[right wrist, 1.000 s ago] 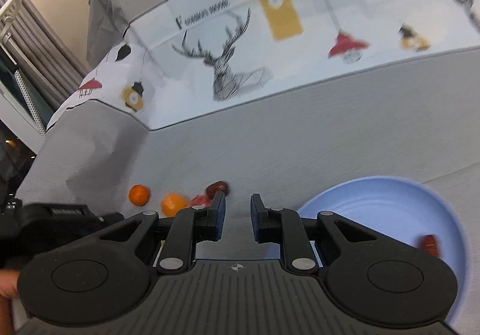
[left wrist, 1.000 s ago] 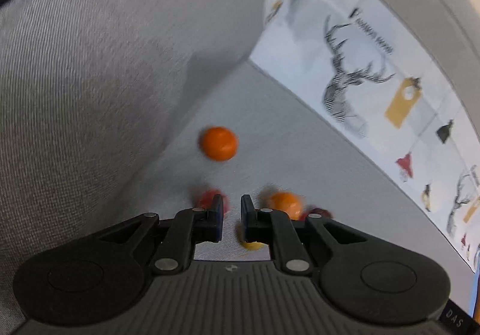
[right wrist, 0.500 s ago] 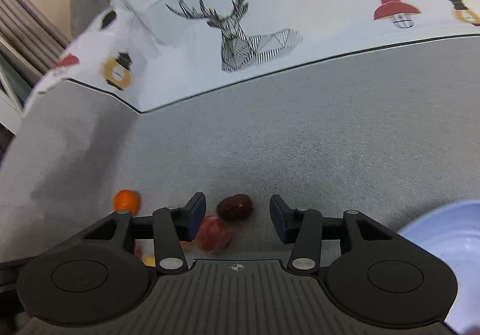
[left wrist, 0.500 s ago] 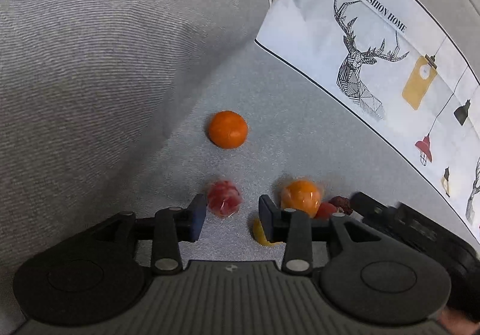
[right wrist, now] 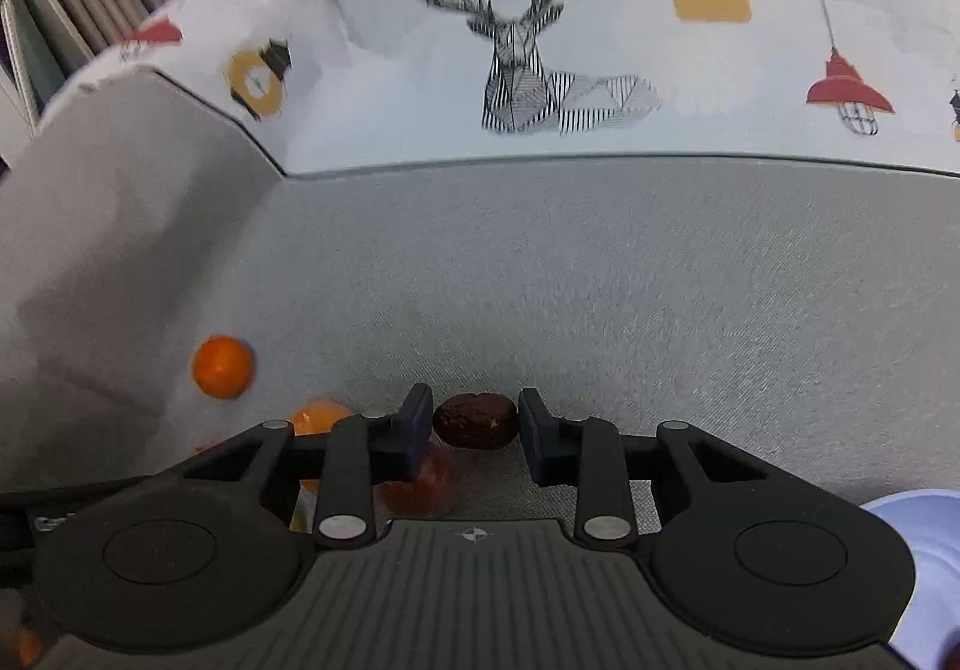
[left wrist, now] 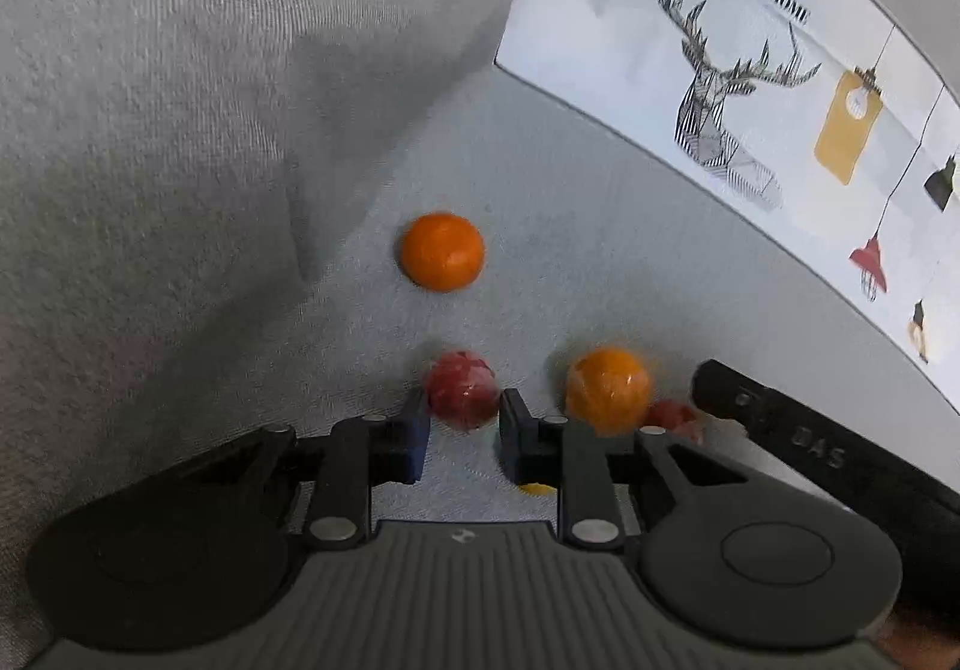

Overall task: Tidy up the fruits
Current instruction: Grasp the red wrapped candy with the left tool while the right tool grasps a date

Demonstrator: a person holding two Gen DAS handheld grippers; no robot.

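Left gripper (left wrist: 462,433) now low over the grey sofa seat (left wrist: 600,226), jaws narrowed from the wider spread of half a second back and bracketing the red wrapped fruit (left wrist: 462,395) at the tips; contact not resolvable, so recorded as apart, not yet clamped. Bare orange (left wrist: 443,251) well apart beyond it, near the seat corner; wrapped orange (left wrist: 607,389) just right of the right finger, small red piece (left wrist: 675,415) touching its far side. Right gripper (right wrist: 475,433) likewise advanced: dark date (right wrist: 476,421), ahead of the tips half a second back, now between the fingers, small gaps visible both sides, jaws apart. Judged: both tools at pre-grasp, closure the remaining step before transfer. Left view only: yellow scrap (left wrist: 536,487) under the right finger, and body of the right gripper entering at right. Right view only: blue plate (right wrist: 927,544) at lower right edge, presumably the destination; date hidden from left view. Deer-print cover (right wrist: 540,69) on the backrest in both.
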